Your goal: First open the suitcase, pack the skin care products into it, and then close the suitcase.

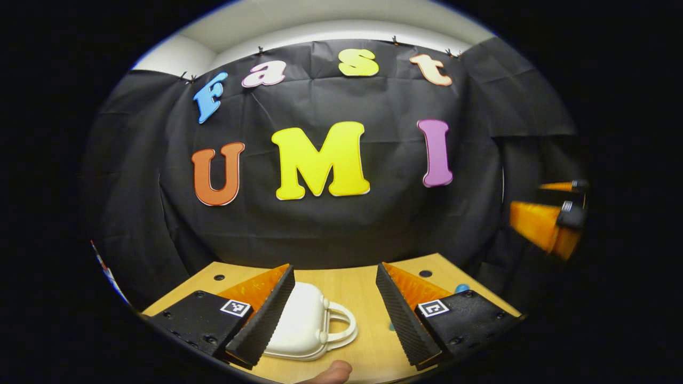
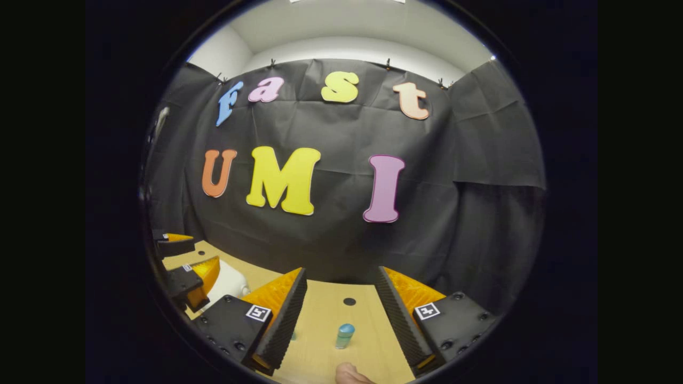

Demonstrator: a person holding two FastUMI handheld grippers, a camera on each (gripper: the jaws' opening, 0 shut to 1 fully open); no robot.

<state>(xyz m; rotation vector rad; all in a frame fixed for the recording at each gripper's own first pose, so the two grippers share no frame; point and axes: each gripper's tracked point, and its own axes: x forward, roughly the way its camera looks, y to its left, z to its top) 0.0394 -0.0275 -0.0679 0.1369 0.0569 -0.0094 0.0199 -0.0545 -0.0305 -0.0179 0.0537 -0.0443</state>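
- In the left gripper view, the suitcase (image 1: 301, 321) is lying closed on the table (image 1: 363, 285), its handle (image 1: 341, 322) pointing to the right.
- The left gripper (image 1: 334, 314) is hovering over the table with the suitcase sitting between its fingers, closer to the left finger, which is hiding part of it.
- The right gripper (image 1: 555, 213) is showing far off at that view's right edge, above table level.
- In the right gripper view, a small bottle (image 2: 344, 335) is standing upright on the table between the spread fingers of the right gripper (image 2: 340, 314).
- The suitcase (image 2: 227, 280) is lying to the left, behind the left gripper (image 2: 184, 266).
- The booth wall (image 2: 331, 240) is hanging behind the table.
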